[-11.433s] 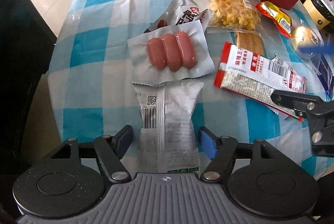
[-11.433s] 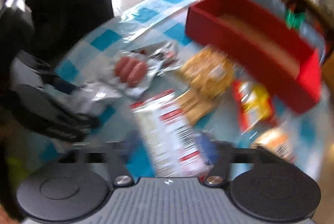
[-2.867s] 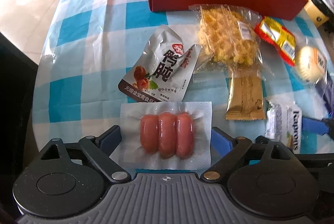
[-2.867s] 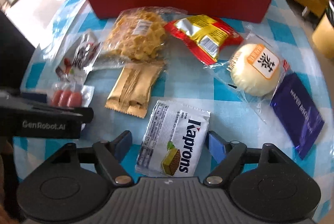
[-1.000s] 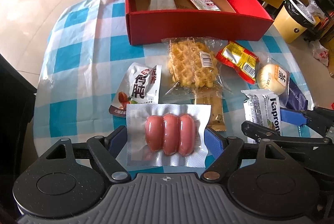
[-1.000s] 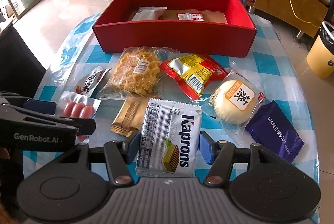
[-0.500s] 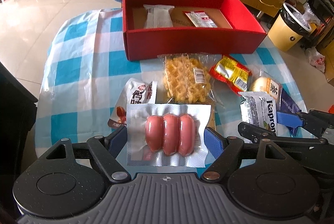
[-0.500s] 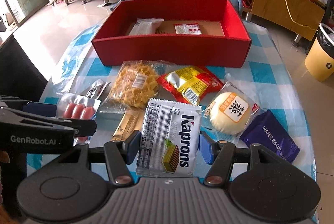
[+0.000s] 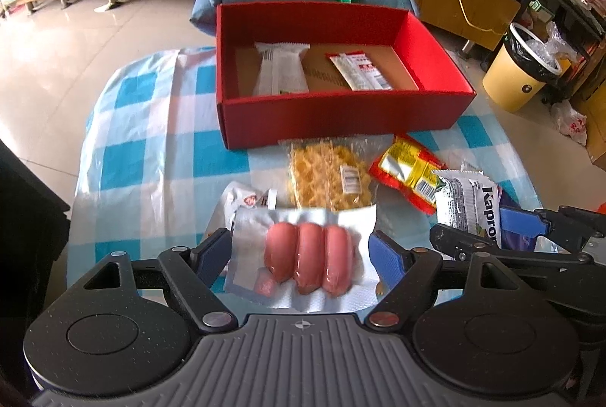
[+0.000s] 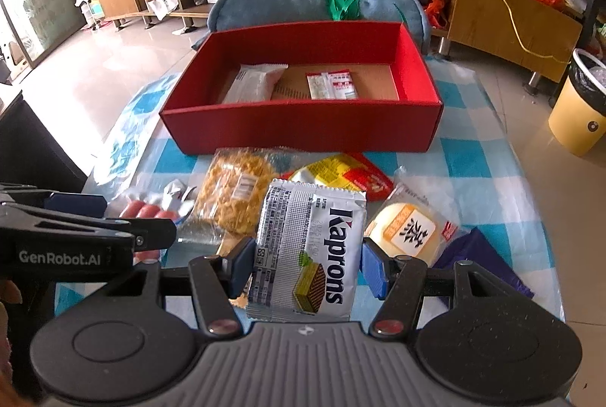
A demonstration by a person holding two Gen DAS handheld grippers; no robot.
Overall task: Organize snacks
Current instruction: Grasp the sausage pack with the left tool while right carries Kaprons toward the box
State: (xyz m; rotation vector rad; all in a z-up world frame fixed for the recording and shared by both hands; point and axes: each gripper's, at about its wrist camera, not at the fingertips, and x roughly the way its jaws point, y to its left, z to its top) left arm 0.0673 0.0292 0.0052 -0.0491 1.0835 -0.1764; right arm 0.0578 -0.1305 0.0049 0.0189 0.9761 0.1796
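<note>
My left gripper (image 9: pixel 301 253) is shut on a clear pack of three pink sausages (image 9: pixel 308 257) and holds it above the table. My right gripper (image 10: pixel 305 265) is shut on a white Kaprons wafer pack (image 10: pixel 308 255), also lifted; that pack shows in the left wrist view (image 9: pixel 469 204). The red box (image 9: pixel 341 119) stands at the far side of the checked table and holds a white packet (image 9: pixel 280 71) and a red-and-white sachet (image 9: pixel 360 69). The box also shows in the right wrist view (image 10: pixel 299 126).
On the blue-checked cloth (image 9: pixel 151 141) lie a waffle bag (image 9: pixel 327 177), a red-yellow packet (image 9: pixel 409 170), a silver pouch (image 9: pixel 246 198), a round bun (image 10: pixel 407 230) and a purple wafer pack (image 10: pixel 481 263). A blue cushion (image 10: pixel 314 5) lies behind the box. A yellow bin (image 9: pixel 520 73) stands right.
Both grippers have risen with their packs and tilted up, so the box interior and the room behind come into view. Earlier, each closed on its pack on the table.
</note>
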